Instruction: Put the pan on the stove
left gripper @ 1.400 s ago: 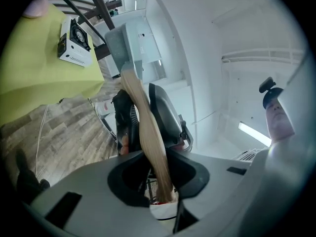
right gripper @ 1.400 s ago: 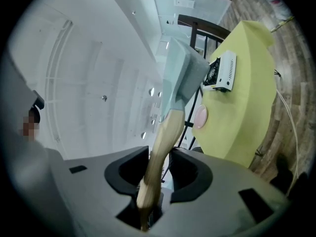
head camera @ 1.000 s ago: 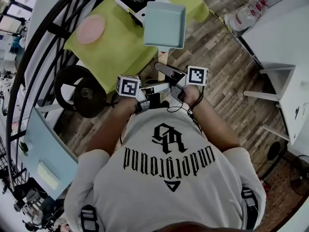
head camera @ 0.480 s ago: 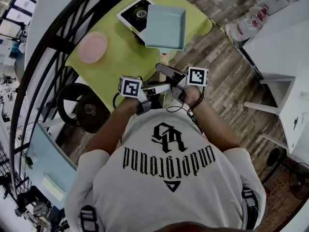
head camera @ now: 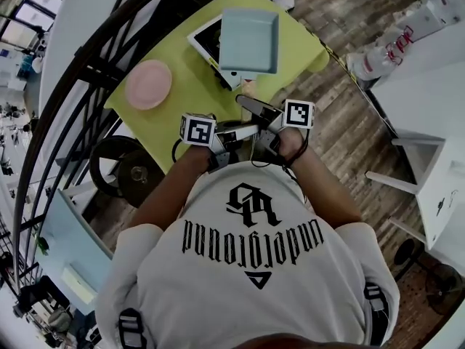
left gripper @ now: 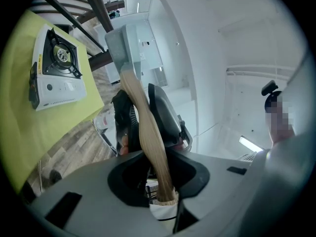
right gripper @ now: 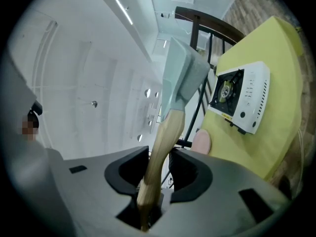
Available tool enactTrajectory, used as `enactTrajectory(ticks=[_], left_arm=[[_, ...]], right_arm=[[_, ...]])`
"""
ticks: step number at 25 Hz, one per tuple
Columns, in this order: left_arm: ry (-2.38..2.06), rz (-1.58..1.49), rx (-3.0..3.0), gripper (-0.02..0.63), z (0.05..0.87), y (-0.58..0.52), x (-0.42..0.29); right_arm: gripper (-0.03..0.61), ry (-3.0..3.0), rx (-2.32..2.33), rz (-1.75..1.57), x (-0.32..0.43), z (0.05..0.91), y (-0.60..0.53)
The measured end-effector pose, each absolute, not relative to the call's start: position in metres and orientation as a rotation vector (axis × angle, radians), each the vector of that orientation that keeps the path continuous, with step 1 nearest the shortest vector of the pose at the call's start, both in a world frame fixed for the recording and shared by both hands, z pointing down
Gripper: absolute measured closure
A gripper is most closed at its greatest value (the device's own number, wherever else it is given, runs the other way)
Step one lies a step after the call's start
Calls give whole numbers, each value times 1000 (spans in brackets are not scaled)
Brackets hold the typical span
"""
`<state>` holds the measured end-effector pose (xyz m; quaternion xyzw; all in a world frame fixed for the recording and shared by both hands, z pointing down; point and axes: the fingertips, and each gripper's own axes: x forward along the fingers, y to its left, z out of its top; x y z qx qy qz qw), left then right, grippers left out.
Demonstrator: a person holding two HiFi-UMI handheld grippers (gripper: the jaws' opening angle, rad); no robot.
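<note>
Item: pale blue square pan (head camera: 248, 40), its wooden handle (left gripper: 148, 137) clamped by both my left gripper (left gripper: 159, 181) and my right gripper (right gripper: 148, 181), the jaws of each pressed on that handle. Location: held in the air over the yellow-green worktop (head camera: 182, 100), beside the white stove (left gripper: 57, 70), not resting on it. Also on the worktop: a pink plate (head camera: 149, 84), left of the stove.

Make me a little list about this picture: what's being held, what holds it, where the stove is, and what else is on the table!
Held thing: light blue square pan, up in the air by its wooden handle
Left tool: shut on the wooden handle
Right tool: shut on the wooden handle
Stove: white portable gas stove on the yellow-green table, burner bare
Also on table: pink round plate
</note>
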<state>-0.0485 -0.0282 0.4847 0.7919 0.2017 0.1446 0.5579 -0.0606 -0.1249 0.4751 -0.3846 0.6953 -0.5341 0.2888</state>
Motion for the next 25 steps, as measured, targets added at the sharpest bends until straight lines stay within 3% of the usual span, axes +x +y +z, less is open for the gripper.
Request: enactTrajectory(ticks=[25], left_arm=[[20,26,1893,517,485,-111,103]], right_arm=[[445,2203,-637,-1683,50,481,-193]])
